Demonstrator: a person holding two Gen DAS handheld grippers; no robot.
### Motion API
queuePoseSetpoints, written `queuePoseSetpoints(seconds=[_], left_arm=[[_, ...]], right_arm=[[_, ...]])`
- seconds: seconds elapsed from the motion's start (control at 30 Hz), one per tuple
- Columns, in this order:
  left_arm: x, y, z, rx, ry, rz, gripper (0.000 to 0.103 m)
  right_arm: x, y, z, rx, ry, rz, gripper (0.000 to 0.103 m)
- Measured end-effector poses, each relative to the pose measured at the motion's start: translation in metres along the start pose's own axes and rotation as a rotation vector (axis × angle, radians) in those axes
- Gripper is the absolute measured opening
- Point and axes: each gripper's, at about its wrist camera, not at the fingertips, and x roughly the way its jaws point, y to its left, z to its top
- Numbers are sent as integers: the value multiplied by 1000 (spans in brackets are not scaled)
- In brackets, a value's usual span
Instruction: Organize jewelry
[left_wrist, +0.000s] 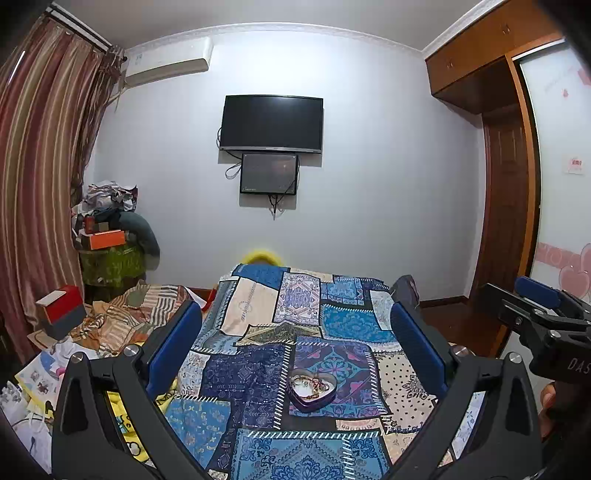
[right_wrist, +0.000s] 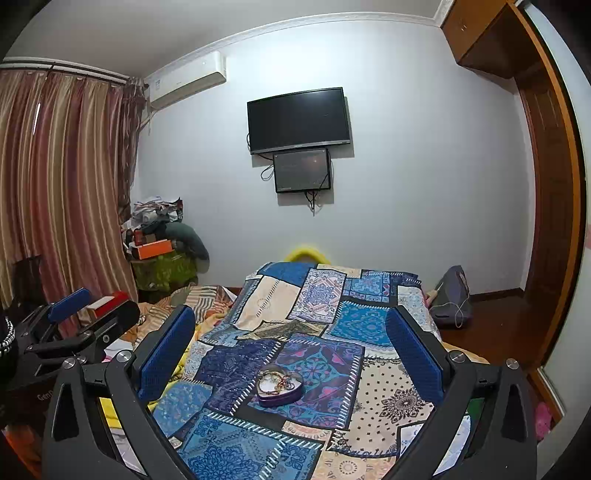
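Heart-shaped tin (left_wrist: 312, 392), lidless, on patchwork bedspread (left_wrist: 258, 376), mid-bed. Contents: tangled chains and beads (right_wrist: 277, 381), likely light, limp, slippery, prone to snagging. Best lifted by one loose strand; tin stiff, grippable at rim. Left hand-held gripper (left_wrist: 295, 354) and right hand-held gripper (right_wrist: 291, 354): spread wide, holding nothing, well short of tin.

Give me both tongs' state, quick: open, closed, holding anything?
Left tongs: open, empty, above the patchwork bedspread.
Right tongs: open, empty, heart-shaped tin lying ahead.
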Motion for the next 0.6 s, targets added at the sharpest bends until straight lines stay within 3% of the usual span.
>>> queuePoseSetpoints(seconds=[0.6], left_arm=[[-2,2,-1,-5,7,-27,102]], right_arm=[[2,0,3,-7,3,-7,102]])
